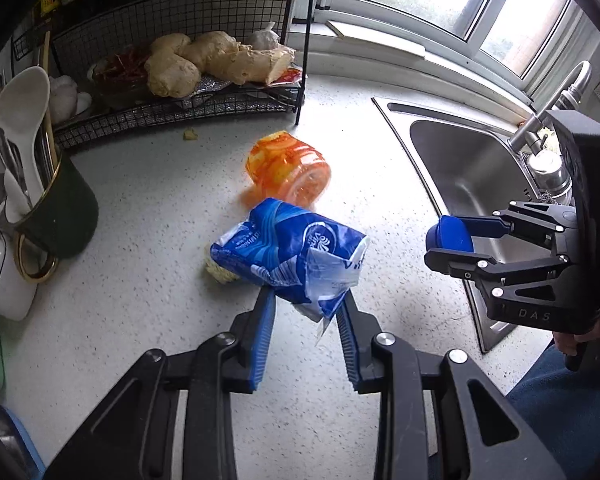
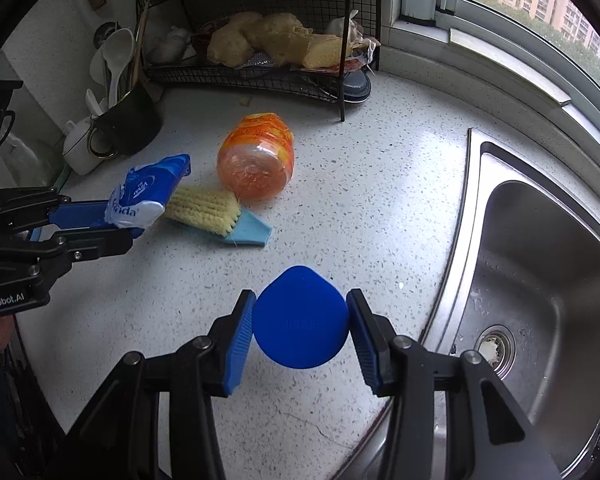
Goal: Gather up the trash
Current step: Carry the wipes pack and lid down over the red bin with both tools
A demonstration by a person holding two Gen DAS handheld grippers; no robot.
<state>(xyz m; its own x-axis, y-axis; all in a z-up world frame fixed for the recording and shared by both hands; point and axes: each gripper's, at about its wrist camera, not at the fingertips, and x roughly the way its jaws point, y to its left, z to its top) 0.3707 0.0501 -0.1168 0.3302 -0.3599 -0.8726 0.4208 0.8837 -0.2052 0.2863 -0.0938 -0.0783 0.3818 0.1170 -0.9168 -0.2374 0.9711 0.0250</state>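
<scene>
Holding a crumpled blue wrapper in the left gripper, jaws clamped on its lower edge, package lifted clear of the counter just in front of the orange jar. Gripping a round blue cap in the right gripper, jaws pressed on both its sides, cap also off the counter and nearer the sink than the orange jar is.

Judging progress: two pieces of trash in hand, neither yet dropped anywhere; no bin visible in either view, so the destination cannot be told. Left to collect, most likely: the orange jar, lying on its side on the counter between rack and grippers, plus a small yellowish scrap beyond the orange jar, close to the wire rack. Possibly more out of sight.

Comparing views: right wrist camera shows a yellow-bristled brush with a pale blue handle, lying just beside the orange jar on its near side; left wrist camera hides nearly all of that brush behind the wrapper, only a tuft of bristles peeking out. Left wrist camera alone shows the tap over the sink; right wrist camera alone shows the sink's drain.
</scene>
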